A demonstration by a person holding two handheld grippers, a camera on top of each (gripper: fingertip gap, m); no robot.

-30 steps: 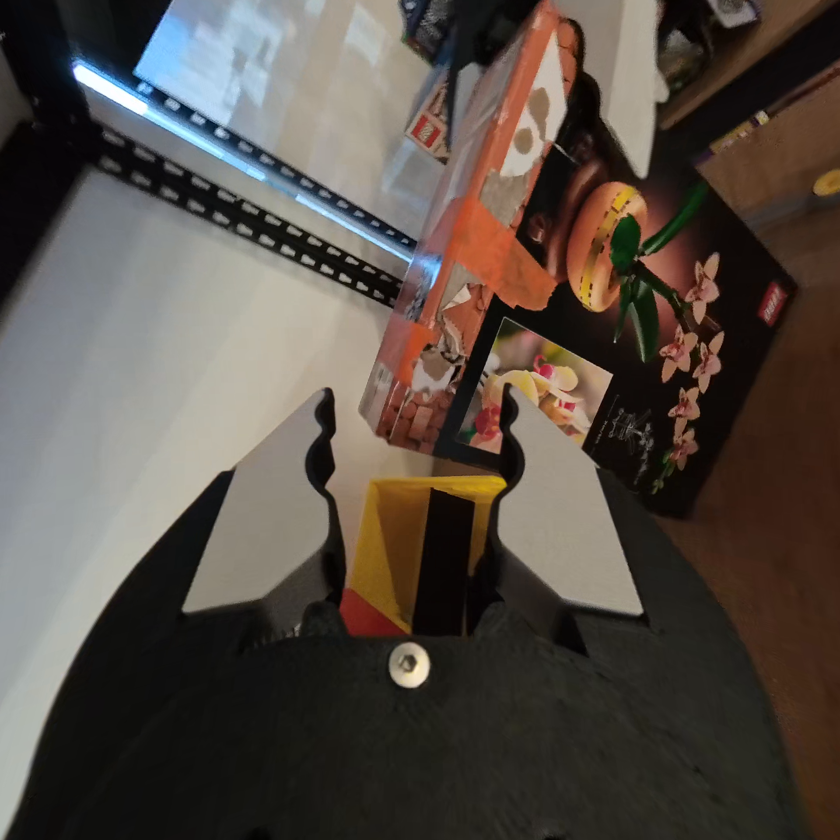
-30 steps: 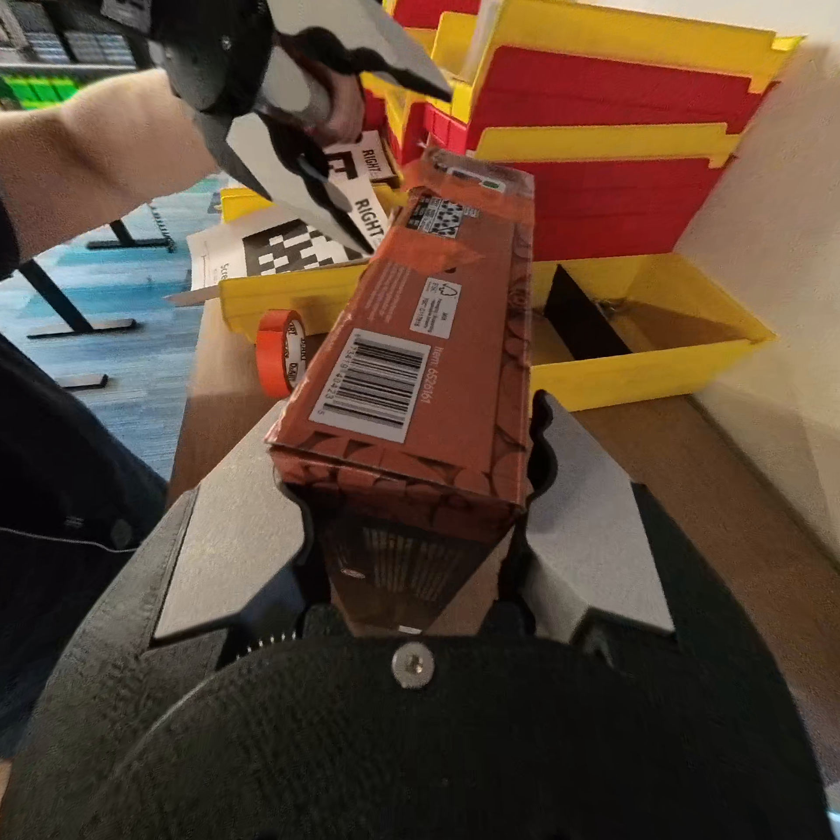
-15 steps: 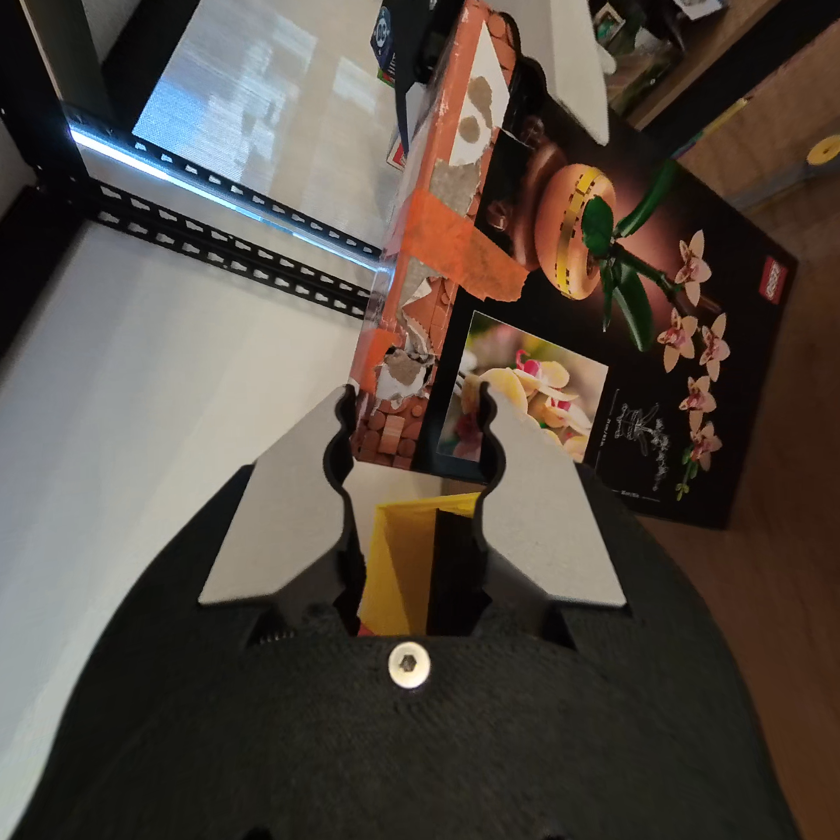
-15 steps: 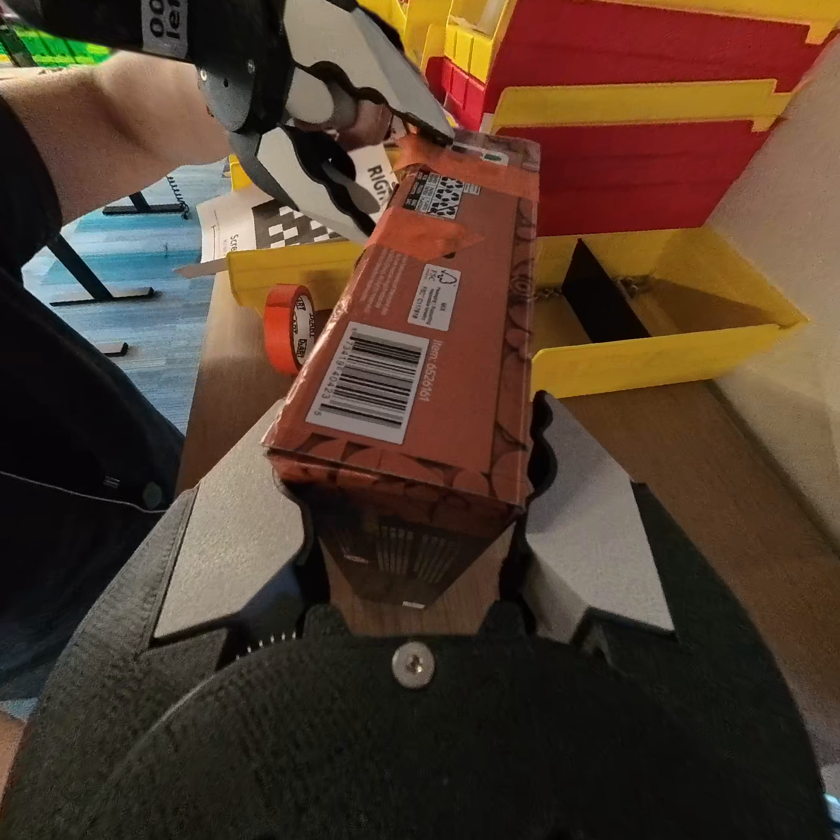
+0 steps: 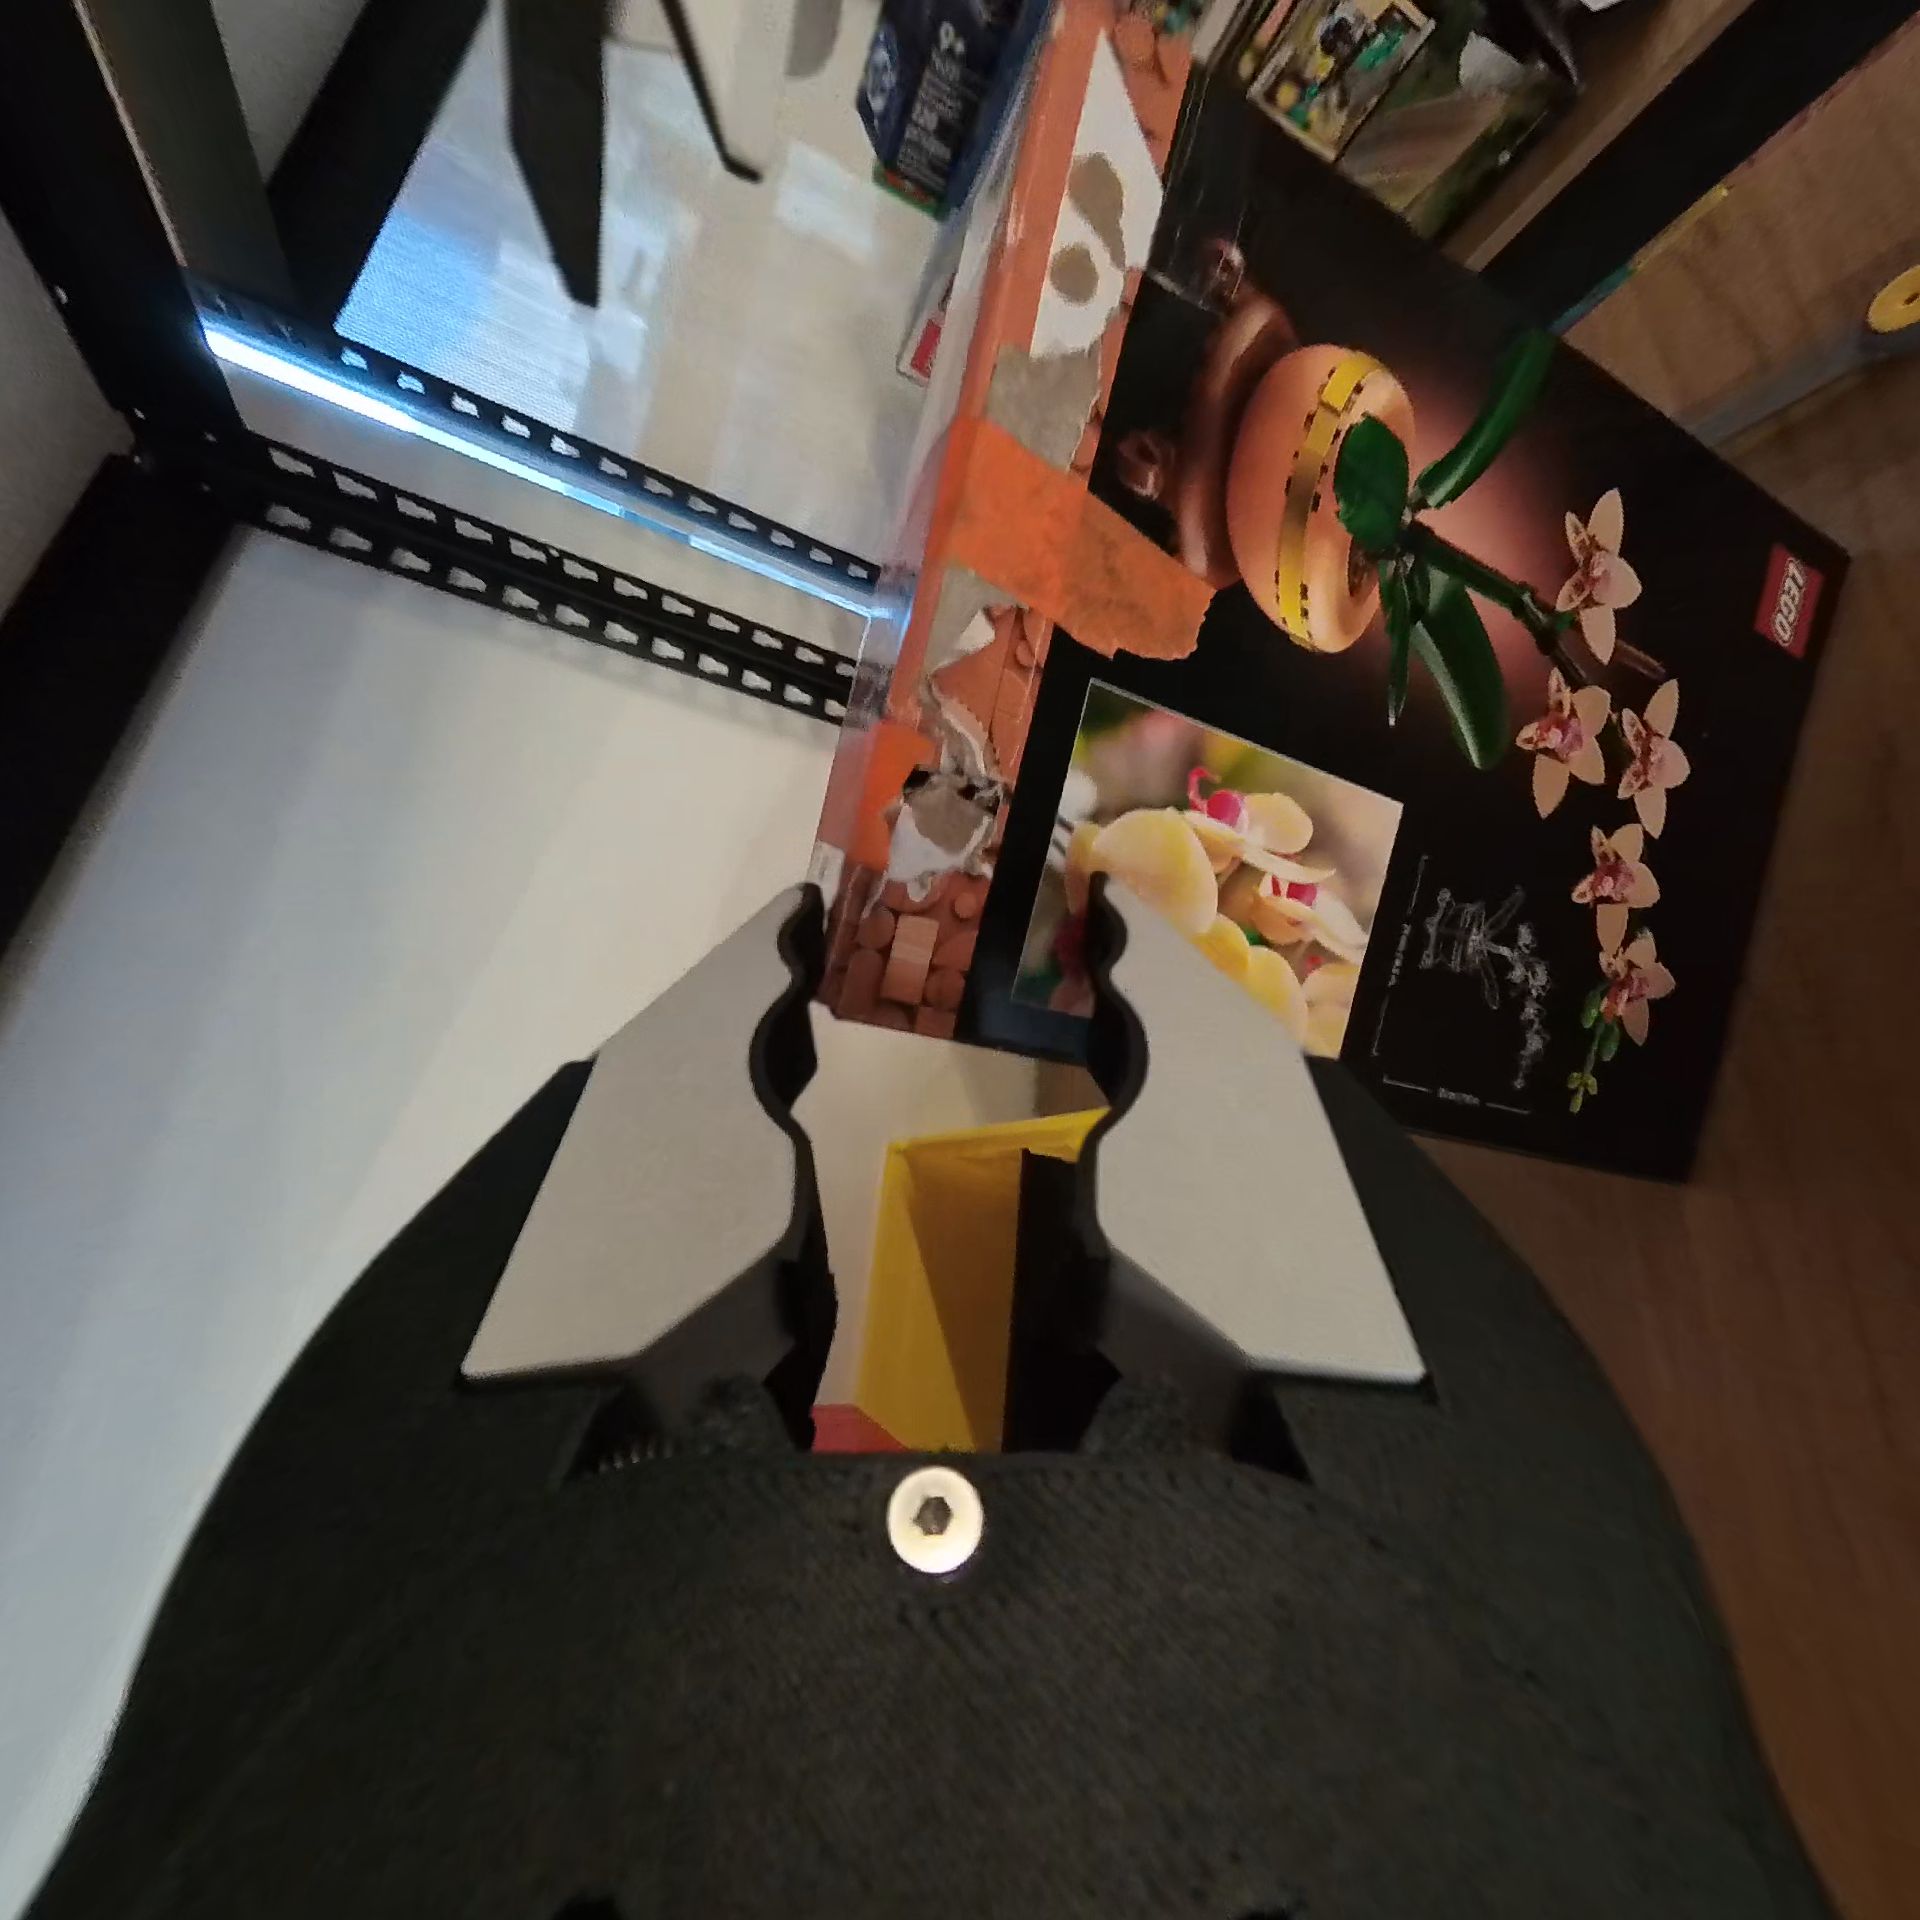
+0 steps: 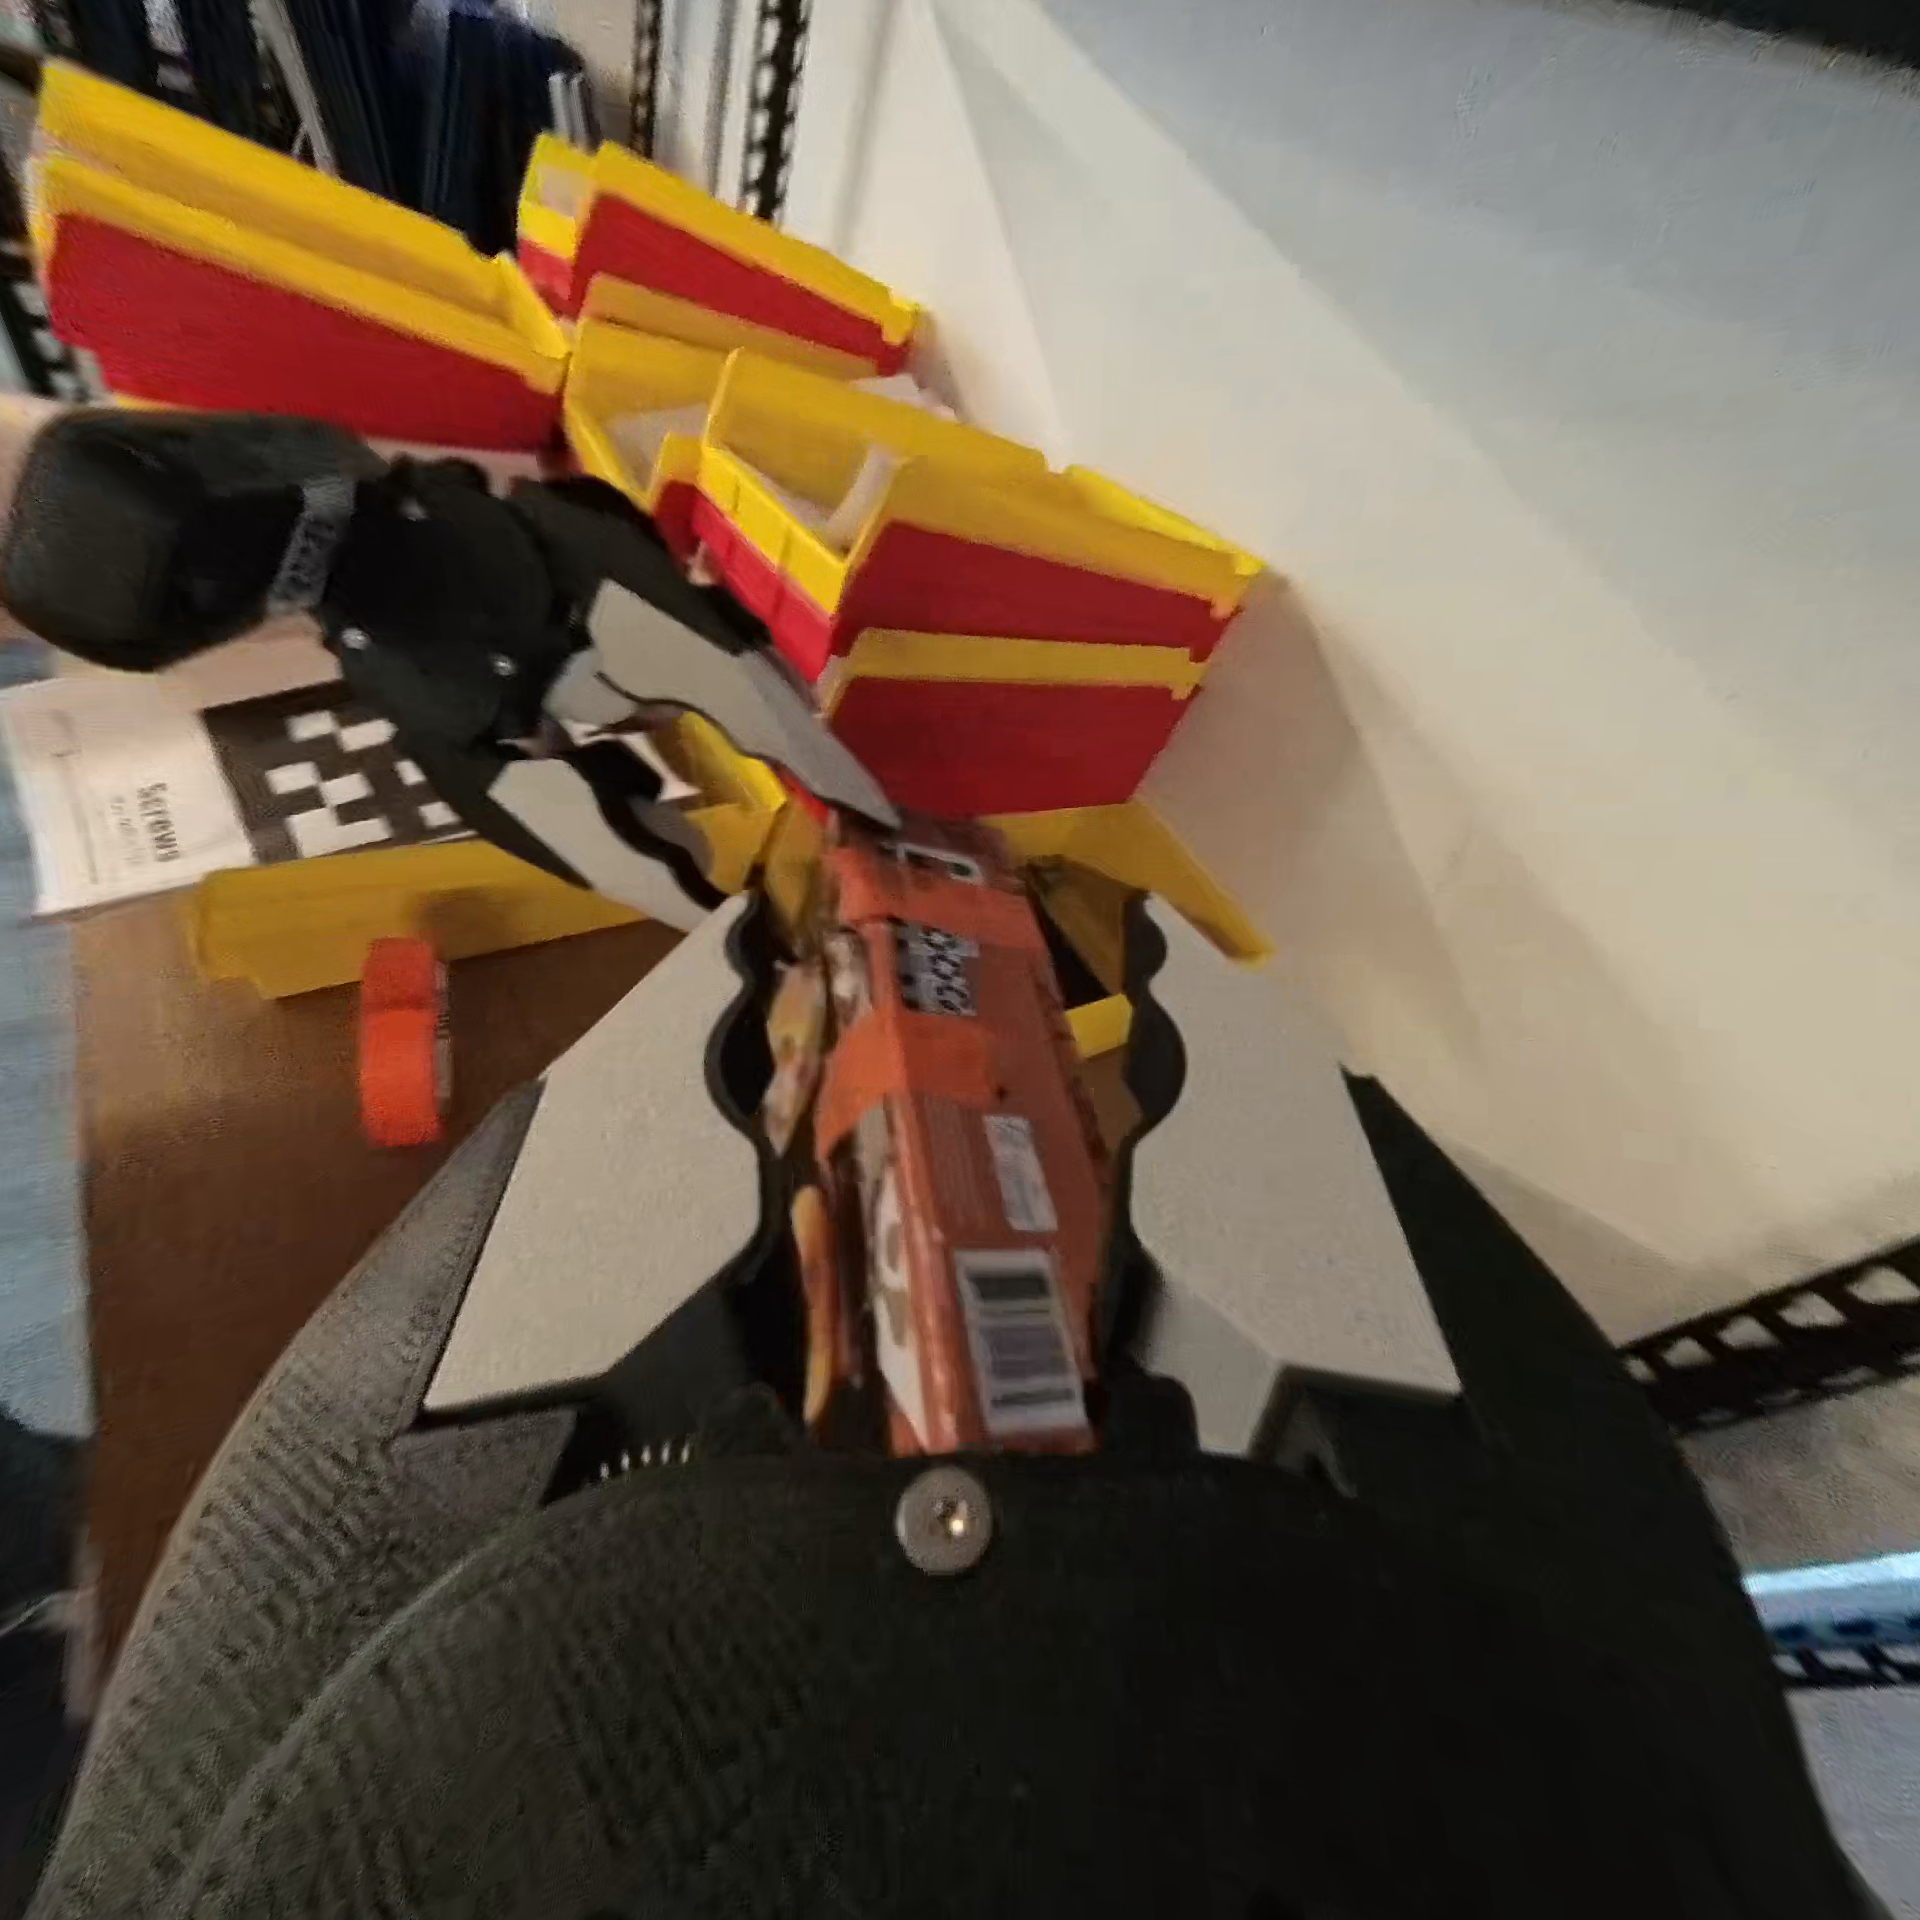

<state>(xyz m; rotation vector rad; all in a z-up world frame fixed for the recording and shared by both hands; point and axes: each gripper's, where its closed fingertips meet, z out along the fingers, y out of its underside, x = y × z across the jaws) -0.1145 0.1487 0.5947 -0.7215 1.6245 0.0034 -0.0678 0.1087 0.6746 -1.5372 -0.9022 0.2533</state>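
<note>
A flat toy box [image 5: 1299,623] has a dark front with an orchid picture and an orange side with torn tape. My right gripper [image 6: 940,935] is shut on one end of this box [image 6: 935,1143], which runs away from the camera toward the yellow bins. My left gripper [image 5: 951,904] is open, with its tips at the box's near lower corner. In the right wrist view the left gripper [image 6: 800,862] sits at the box's far end, its upper finger [image 6: 831,769] touching the top edge. The picture there is blurred.
Stacked red and yellow bins [image 6: 987,603] stand against a white wall [image 6: 1455,623]. A low yellow bin [image 6: 312,935] holds a checker-pattern sheet [image 6: 332,769]. An orange tape roll [image 6: 400,1039] stands on the wooden table [image 6: 208,1195]. A yellow bin with a black divider [image 5: 935,1247] lies below the left gripper. The right gripper is farther from the orange tape roll [image 6: 400,1039], some 25 cm, than the left, some 20 cm.
The right gripper has swung and tilted with the box, which now points at the bins by the wall. The left gripper's jaws have narrowed and come closer to the box's corner.
</note>
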